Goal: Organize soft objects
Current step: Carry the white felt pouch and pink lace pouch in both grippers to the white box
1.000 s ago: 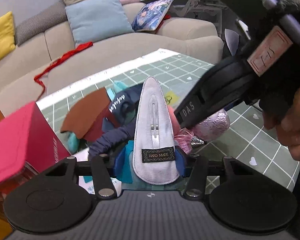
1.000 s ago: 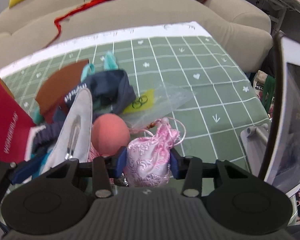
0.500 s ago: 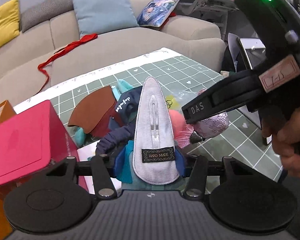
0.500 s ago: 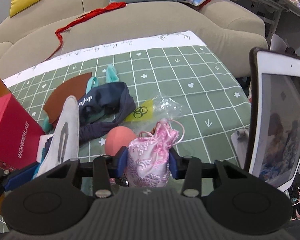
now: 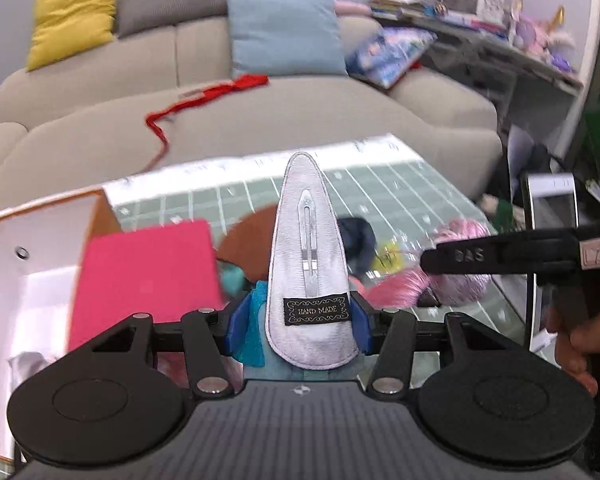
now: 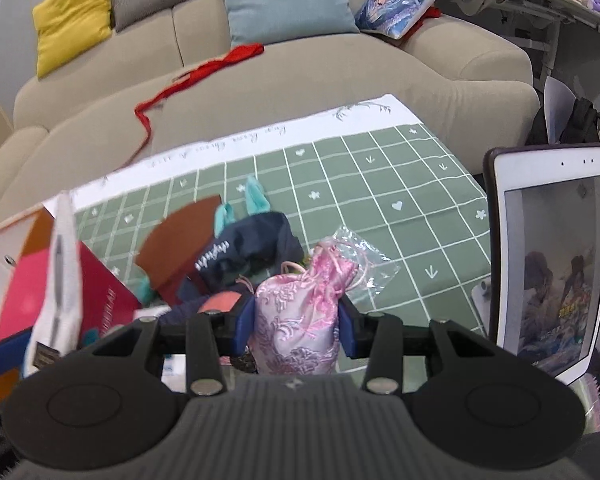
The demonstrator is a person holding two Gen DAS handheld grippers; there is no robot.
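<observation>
My left gripper (image 5: 298, 326) is shut on a grey padded hair clip (image 5: 309, 264) with a "HAND MADE" label, which stands upright between the blue pads; a teal piece sits behind it. My right gripper (image 6: 296, 328) is shut on a pink brocade drawstring pouch (image 6: 304, 304), lifted above the green grid mat (image 6: 380, 184). That pouch (image 5: 460, 276) and the right gripper's black finger (image 5: 500, 256) show at the right of the left wrist view. On the mat lie a navy fabric item (image 6: 248, 256), a brown felt piece (image 6: 176, 240), a teal piece (image 6: 256, 196) and a coral pad (image 6: 220, 302).
An open box with white inside (image 5: 32, 276) and pink lid (image 5: 148, 276) stands at the left. A clear plastic bag (image 6: 364, 256) lies on the mat. A white tablet (image 6: 548, 260) stands at the right edge. A beige sofa (image 6: 300, 80) with cushions and a red ribbon (image 6: 188, 80) lies beyond.
Both grippers have risen with their loads, so the mat and the pile look farther below. The open box has come into view at the left. Both grips are unchanged.
</observation>
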